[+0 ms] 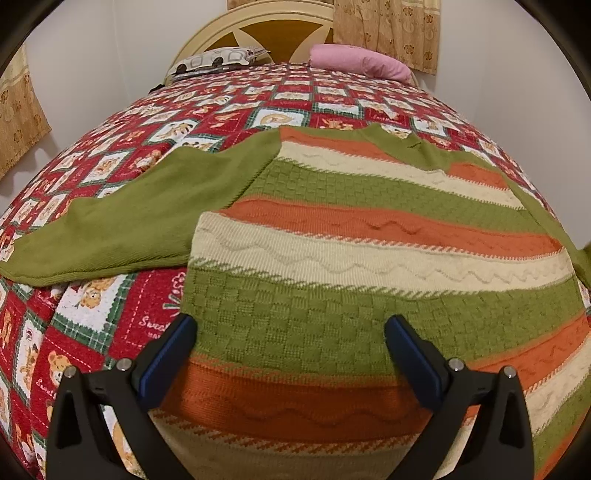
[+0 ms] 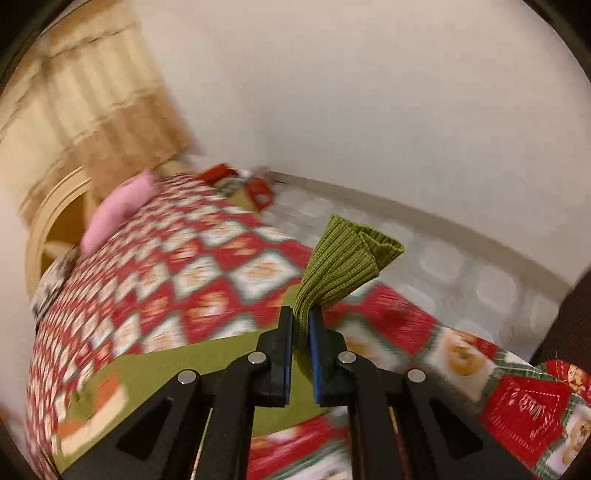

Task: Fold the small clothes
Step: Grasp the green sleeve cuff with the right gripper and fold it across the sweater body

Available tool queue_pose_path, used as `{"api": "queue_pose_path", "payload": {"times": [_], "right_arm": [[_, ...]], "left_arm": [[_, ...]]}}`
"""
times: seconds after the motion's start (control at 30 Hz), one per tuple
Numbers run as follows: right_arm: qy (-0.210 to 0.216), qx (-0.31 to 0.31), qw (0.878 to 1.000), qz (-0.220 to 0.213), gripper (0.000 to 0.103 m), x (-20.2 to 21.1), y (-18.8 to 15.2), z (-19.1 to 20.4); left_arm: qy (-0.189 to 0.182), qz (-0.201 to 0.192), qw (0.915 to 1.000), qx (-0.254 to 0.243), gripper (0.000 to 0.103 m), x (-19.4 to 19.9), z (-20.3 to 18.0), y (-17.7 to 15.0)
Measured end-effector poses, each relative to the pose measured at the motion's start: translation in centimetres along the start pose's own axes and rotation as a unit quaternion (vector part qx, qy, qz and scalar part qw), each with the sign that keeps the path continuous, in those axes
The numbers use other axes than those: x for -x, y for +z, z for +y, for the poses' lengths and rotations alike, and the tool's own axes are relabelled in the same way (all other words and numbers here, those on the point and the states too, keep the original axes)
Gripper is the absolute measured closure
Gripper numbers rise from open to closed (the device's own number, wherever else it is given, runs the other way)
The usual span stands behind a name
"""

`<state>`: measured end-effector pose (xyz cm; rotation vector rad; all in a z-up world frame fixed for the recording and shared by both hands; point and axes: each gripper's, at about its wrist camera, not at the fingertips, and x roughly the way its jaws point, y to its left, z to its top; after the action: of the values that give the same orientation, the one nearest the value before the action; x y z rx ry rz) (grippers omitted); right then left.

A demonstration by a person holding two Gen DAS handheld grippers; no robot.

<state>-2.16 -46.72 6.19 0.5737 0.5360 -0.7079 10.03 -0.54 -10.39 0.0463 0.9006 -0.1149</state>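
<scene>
A small knitted sweater point(image 1: 369, 236) with green, orange and cream stripes lies flat on the bed. Its plain green left sleeve point(image 1: 129, 221) is spread out to the left. My left gripper point(image 1: 290, 328) is open, jaws wide apart, low over the sweater's lower part and holding nothing. My right gripper point(image 2: 301, 317) is shut on the ribbed green cuff point(image 2: 343, 258) of the other sleeve and holds it lifted above the bed. The green sleeve point(image 2: 184, 365) trails down below it. The right wrist view is blurred by motion.
The bed is covered by a red, white and green patterned quilt point(image 1: 221, 107). A pink pillow point(image 1: 358, 61) and a grey patterned pillow point(image 1: 218, 59) lie by the headboard point(image 1: 258, 22). Curtains point(image 1: 388, 29) and a white wall stand behind. Tiled floor point(image 2: 461, 266) lies beside the bed.
</scene>
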Motion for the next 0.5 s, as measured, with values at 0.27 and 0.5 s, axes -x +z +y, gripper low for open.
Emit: {"api": "queue_pose_path", "payload": {"times": [0.27,0.5], "right_arm": [[0.091,0.128,0.988,0.007,0.095,4.2,-4.6,16.0],[0.163,0.208,0.963,0.049,0.096,3.7,-12.4,28.1]], "left_arm": [[-0.011,-0.003,0.9999,0.008,0.000,0.1,0.3,0.0],[-0.023,-0.006,0.9996,0.016,0.000,0.2,0.7,0.0]]}}
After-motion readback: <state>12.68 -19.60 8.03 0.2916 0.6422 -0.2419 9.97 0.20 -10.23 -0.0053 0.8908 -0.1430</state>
